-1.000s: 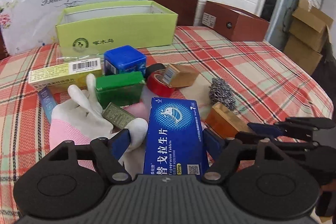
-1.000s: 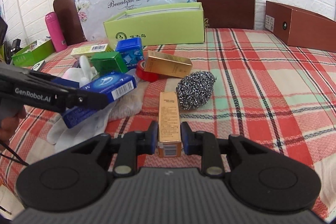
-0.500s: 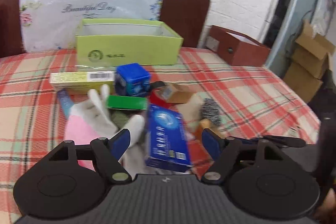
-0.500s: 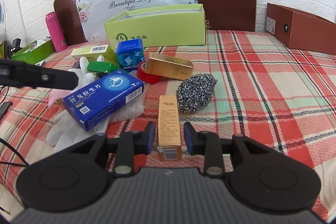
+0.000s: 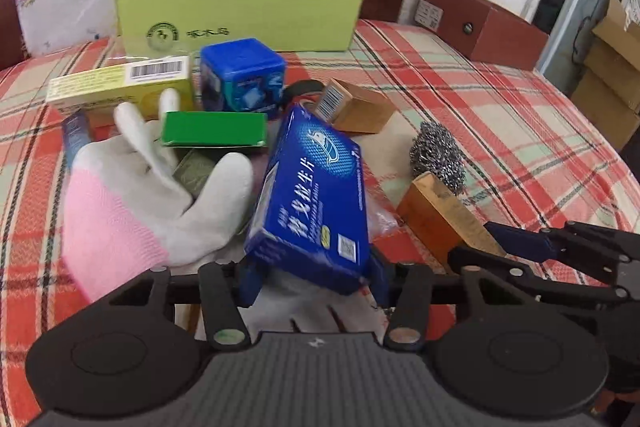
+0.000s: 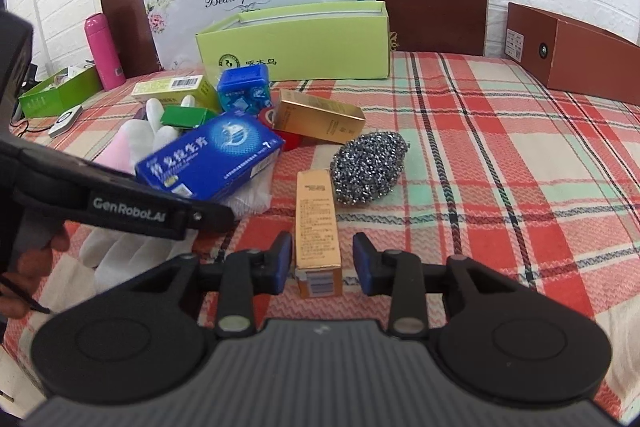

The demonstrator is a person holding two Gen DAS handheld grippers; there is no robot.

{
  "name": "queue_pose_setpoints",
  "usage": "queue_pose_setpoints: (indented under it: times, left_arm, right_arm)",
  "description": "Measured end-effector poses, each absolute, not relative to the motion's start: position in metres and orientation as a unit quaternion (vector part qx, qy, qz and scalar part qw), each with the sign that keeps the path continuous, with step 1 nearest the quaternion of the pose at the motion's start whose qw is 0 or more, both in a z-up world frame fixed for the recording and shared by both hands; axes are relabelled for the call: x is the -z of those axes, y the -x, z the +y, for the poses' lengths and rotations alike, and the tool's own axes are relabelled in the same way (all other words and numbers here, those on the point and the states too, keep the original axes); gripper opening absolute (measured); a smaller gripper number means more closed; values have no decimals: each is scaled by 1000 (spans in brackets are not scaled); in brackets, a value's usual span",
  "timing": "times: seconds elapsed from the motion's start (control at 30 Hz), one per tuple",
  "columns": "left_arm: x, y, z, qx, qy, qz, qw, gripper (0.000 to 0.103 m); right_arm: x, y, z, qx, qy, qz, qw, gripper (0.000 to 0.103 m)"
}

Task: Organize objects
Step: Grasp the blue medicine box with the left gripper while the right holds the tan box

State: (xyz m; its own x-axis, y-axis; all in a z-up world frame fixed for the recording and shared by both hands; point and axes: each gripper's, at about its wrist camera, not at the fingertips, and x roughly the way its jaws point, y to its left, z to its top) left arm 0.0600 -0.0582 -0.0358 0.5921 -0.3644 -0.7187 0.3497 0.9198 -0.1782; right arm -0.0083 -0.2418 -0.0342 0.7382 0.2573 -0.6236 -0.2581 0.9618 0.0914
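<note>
Nearest of all, the left gripper has its fingers closed on the lower end of the blue tablet box, which stands tilted up and away from the clutter, seemingly lifted so it can be carried clear of the pile. Beneath and to its left lies the white and pink glove, spread flat on the plaid-covered desk, with a green box resting partly over its fingertips. On the other side, the right gripper sits low with its fingers parted a little wider than the slim gold carton; the carton's near end lies between them, lengthwise along their axis, with a gap showing on each side, so it is framed but not pinched. That lineup looks made for a straight closing grasp. Just beyond the carton's far end sits the steel wool scourer, close beside it. Farther back the clutter gathers: a larger gold box lying over a red tape roll, a blue cube tin, and a yellow barcoded carton. Behind them stands the open lime-green box, the likely place for the loose things, since it is the roomiest empty-looking container within reach.
</note>
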Motion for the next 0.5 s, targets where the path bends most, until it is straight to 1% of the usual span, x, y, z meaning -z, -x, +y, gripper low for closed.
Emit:
queue_pose_setpoints:
  times: [0.03,0.07,0.1,0.17,0.3,0.5]
  left_arm:
    - [33,-59,-55,197,15,404,893,54]
    - [31,-60,-54,194,16,401,895,57]
    - [27,-60,-55,189,11,395,899,64]
    - [22,-60,-61,187,-7,383,904,71]
    - [17,-64,-74,193,-47,362,911,76]
    - [19,-81,-87,190,-78,355,912,77]
  right_arm:
    - [35,6,-241,-140,2,334,932,34]
    - [35,4,-240,-141,5,335,932,34]
    - [35,2,-239,-140,6,335,932,34]
    - [34,0,-238,-139,6,332,933,34]
    - [31,0,-239,-138,7,329,934,34]
    - [35,-3,-237,-135,10,336,932,34]
